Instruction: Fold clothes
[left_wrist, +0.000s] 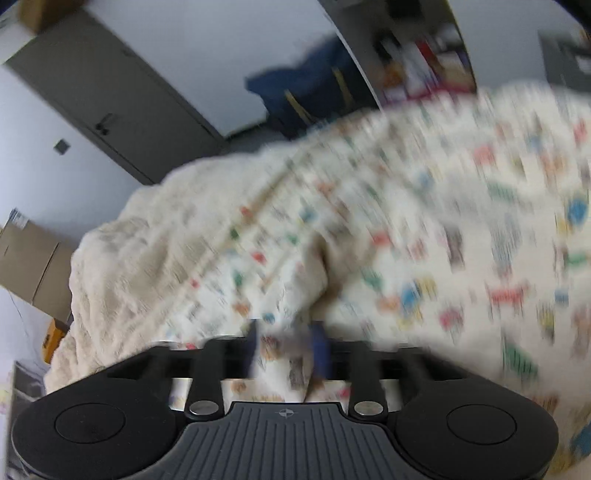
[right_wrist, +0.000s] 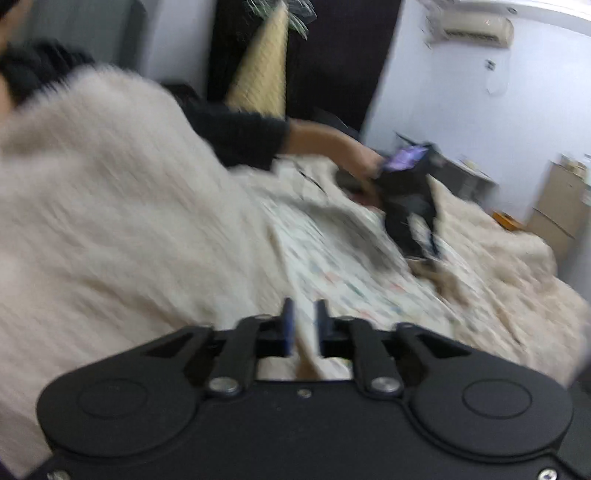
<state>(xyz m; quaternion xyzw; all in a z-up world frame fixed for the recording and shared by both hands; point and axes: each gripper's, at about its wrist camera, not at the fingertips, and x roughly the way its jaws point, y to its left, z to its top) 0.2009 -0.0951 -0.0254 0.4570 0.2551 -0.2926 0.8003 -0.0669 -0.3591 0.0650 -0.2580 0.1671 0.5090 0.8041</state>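
Note:
A cream fleece-lined garment (left_wrist: 406, 221) with a small colourful print fills the blurred left wrist view. My left gripper (left_wrist: 287, 347) has its fingers apart with a loose bunch of the printed cloth lying between them. In the right wrist view the fleece side (right_wrist: 110, 203) is heaped at the left and the printed side (right_wrist: 332, 266) spreads across the middle. My right gripper (right_wrist: 304, 325) stands open low over the cloth, with a fold edge running between its fingers. Farther back a hand (right_wrist: 343, 155) in a black sleeve holds the left gripper (right_wrist: 424, 240) down on the garment.
A grey door (left_wrist: 110, 92), cardboard boxes (left_wrist: 33, 266) and a blue bag (left_wrist: 314, 92) stand behind the garment. The right wrist view shows a rolled straw mat (right_wrist: 266, 62), a wall air conditioner (right_wrist: 469, 26) and more boxes (right_wrist: 557, 206) at the right.

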